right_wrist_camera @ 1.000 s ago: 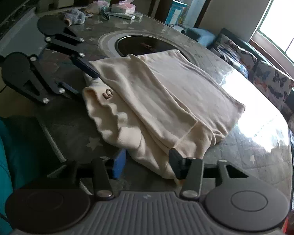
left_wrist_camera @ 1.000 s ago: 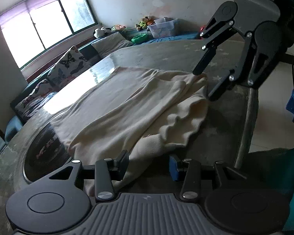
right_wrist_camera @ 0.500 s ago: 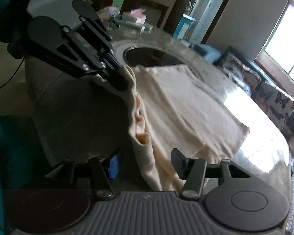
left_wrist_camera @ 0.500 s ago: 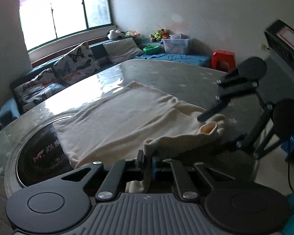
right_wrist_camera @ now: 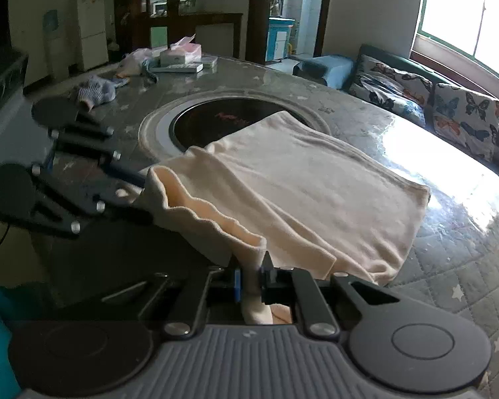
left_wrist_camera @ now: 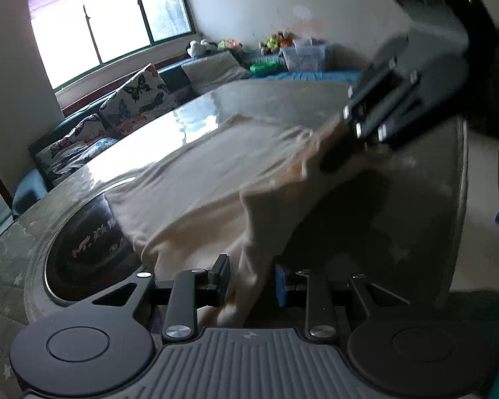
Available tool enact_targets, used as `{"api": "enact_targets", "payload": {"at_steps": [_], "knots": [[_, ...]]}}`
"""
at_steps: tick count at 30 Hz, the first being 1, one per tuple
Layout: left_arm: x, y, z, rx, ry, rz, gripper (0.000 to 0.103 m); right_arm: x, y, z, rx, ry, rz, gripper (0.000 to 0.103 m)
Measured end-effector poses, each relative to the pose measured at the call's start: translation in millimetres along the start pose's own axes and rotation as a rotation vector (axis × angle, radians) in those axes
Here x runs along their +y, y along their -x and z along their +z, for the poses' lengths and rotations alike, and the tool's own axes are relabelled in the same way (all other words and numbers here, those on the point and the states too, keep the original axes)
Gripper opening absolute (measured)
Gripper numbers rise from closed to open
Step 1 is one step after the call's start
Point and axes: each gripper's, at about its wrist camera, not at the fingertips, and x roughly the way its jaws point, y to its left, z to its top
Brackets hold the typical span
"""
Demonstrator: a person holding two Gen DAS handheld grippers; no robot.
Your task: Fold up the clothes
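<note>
Cream garment [right_wrist_camera: 316, 186] — lying partly folded on the grey table [right_wrist_camera: 449, 286], its far end overlapping the round inset cooktop [right_wrist_camera: 216, 123] at 12 o'clock. Right gripper [right_wrist_camera: 251, 281] is pinching the near hem; left gripper [left_wrist_camera: 249, 277] is straddling cloth — grip uncertain. Final fold remaining, by appearance.

Motion blur smears the right hand-held gripper [left_wrist_camera: 336, 163] and the cream garment [left_wrist_camera: 282, 153] edge it holds.
</note>
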Motion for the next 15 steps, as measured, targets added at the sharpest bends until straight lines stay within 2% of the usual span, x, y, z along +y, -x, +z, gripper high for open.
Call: {"api": "enact_targets", "payload": {"at_steps": [5, 6, 8, 15], "knots": [[-5, -2, -8, -0.008, -0.081, 0.058, 0.03, 0, 2, 1, -0.016, -0.017, -0.003, 0.009], [-4, -2, -10, -0.01, -0.082, 0.059, 0.027, 0, 2, 1, -0.019, -0.021, -0.004, 0.008], [0, 0, -11, -0.016, -0.072, 0.051, 0.01, 0, 3, 2, -0.026, -0.028, -0.005, 0.008], [5, 23, -13, -0.046, -0.026, 0.016, 0.005, 9, 23, -1, -0.055, -0.014, 0.018, 0.007]]}}
